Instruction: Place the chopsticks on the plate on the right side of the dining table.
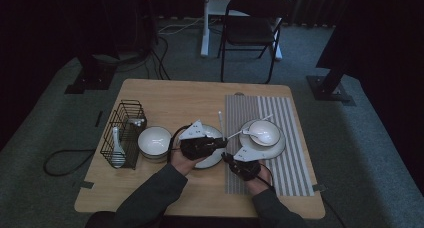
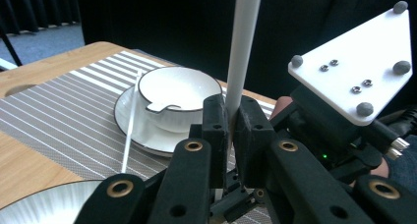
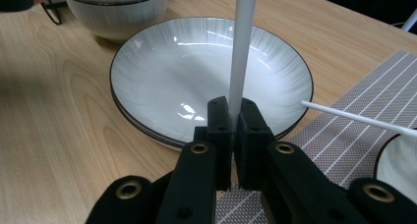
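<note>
A white chopstick (image 1: 220,122) stands nearly upright over the right rim of the plate (image 1: 212,161). My left gripper (image 1: 222,144) is shut on it (image 2: 236,62), jaws pointing toward the bowl on the mat. Just below, my right gripper (image 1: 228,157) is shut on a chopstick (image 3: 242,47) that rises in front of the plate (image 3: 196,71); in the high view both jaws sit at the foot of the one stick. The right gripper's white three-cornered plate (image 2: 356,57) is close beside my left jaws. A second chopstick (image 1: 236,134) (image 2: 130,121) (image 3: 354,118) lies slanted toward the saucer.
On the striped mat (image 1: 292,163) a bowl (image 1: 265,132) holding a spoon sits on a saucer (image 1: 274,149). Left of the plate are stacked bowls (image 1: 154,140) and a black wire basket (image 1: 123,130) with a spoon (image 1: 116,145). A folding chair (image 1: 250,28) stands beyond the table.
</note>
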